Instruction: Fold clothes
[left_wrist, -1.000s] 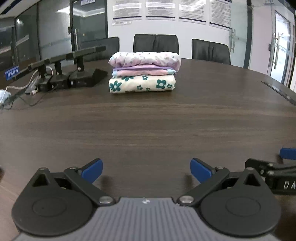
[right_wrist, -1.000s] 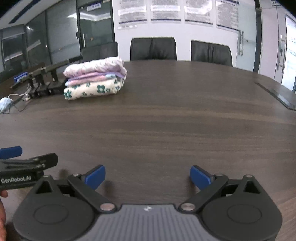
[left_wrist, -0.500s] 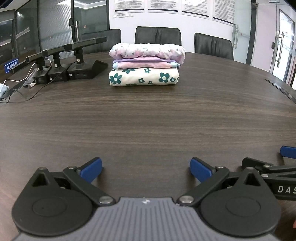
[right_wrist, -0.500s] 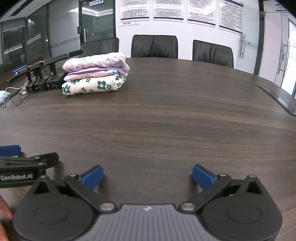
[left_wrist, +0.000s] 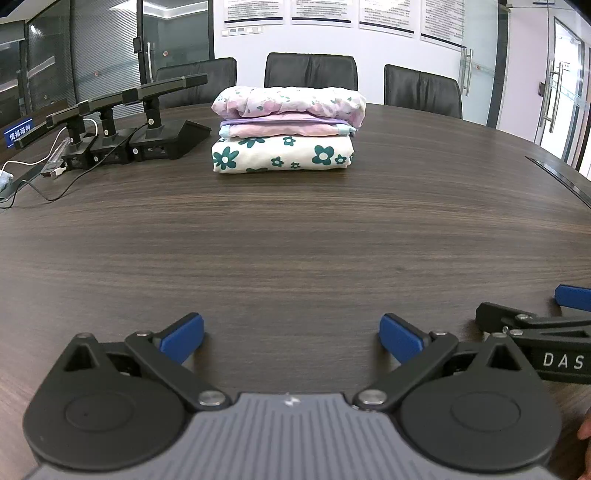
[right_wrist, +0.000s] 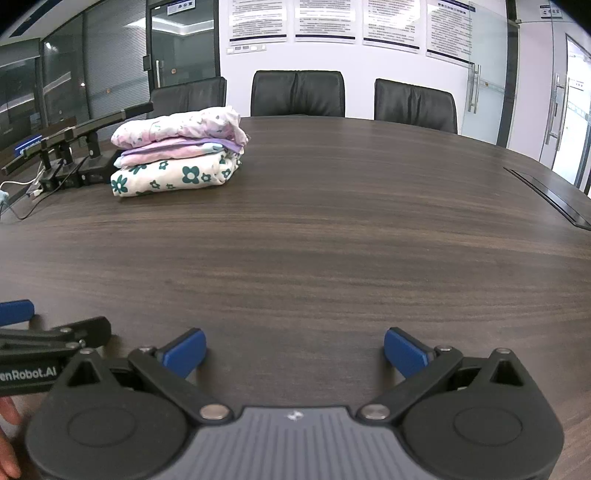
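Both grippers sit low over the near edge of the table (left_wrist: 295, 251), side by side and empty. On the left gripper (left_wrist: 291, 334) the blue fingertips (left_wrist: 183, 334) are spread wide with nothing but bare wood between them, and the right gripper (right_wrist: 295, 349) is splayed just as wide, holding nothing either.

As for the folding, it looks finished, or at a pause between garments: I can't see a single loose piece of clothing anywhere on the tabletop. What is there is a neat stack of clothes (left_wrist: 286, 129) well away from the grippers, toward the far side, just beside a row of black desk microphones (left_wrist: 122, 125) with their cables trailing off.

The pile is three folded pieces: a cream one with dark green flowers at the bottom, a pink one with pale trim in the middle, and a puffier pink floral one on top (its edge bulges a little past the others). The sides line up fairly squarely.
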